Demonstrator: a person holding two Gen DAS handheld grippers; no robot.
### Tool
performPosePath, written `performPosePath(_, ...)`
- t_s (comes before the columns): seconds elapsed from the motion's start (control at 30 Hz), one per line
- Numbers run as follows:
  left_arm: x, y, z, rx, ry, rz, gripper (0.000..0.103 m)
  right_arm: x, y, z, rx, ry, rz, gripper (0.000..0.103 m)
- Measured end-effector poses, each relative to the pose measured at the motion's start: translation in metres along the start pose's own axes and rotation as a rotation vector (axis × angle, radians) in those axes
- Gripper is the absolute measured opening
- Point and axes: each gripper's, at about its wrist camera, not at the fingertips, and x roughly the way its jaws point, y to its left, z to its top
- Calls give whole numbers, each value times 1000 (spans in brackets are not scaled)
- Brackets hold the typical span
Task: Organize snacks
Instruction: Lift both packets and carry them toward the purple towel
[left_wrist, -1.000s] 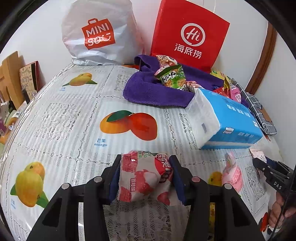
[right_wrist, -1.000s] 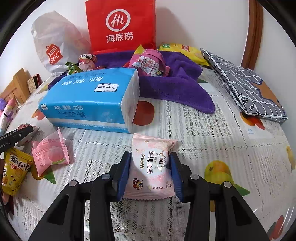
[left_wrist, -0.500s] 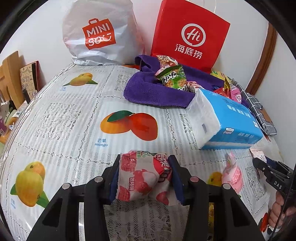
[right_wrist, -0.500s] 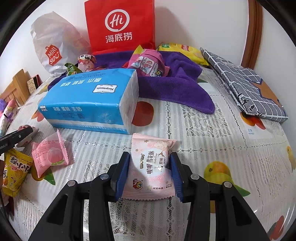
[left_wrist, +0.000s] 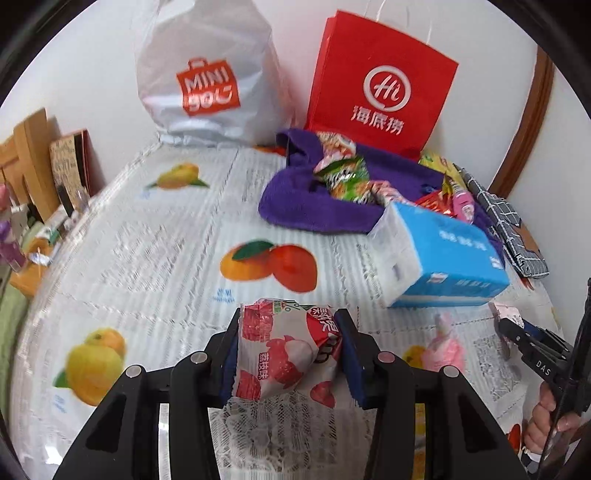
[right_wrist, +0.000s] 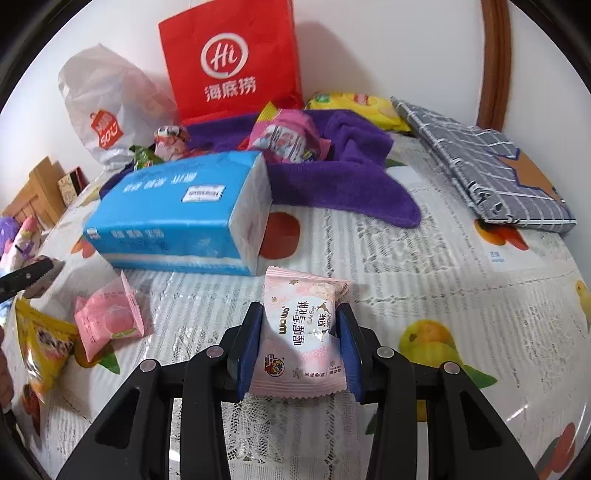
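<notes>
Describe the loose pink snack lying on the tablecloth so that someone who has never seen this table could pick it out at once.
Find the blue tissue pack lying on the fruit-print tablecloth. Just in front of its long side lies a small pink packet with a peach picture and crimped ends. Unlike the yellow packet beside it and the paler pink packet gripped by the right gripper, it lies free.

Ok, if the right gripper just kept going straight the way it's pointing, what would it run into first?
Probably the lace-patterned tablecloth: the right gripper, shut on a pale pink snack packet, points downward at bare cloth just past the blue tissue pack's white end. Depth is uncertain.
</notes>
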Motion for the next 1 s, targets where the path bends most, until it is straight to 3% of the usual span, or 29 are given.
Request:
performPosePath(0.2, -21, -13, 15, 38, -31, 1, 44, -24, -12, 13, 26, -48, 37, 40)
performPosePath(0.43, -29, -33, 35, 52, -48, -31, 44, -48, -22, 38, 29, -97, 11, 40)
performPosePath(0.73, -25, -52, 59, 68, -69, -53, 44, -69, -3, 72, -8, -165, 44, 40)
performPosePath(1.0, -2, -60, 85, 74, -83, -98, 44, -55, 19, 100, -23, -183, 97, 40)
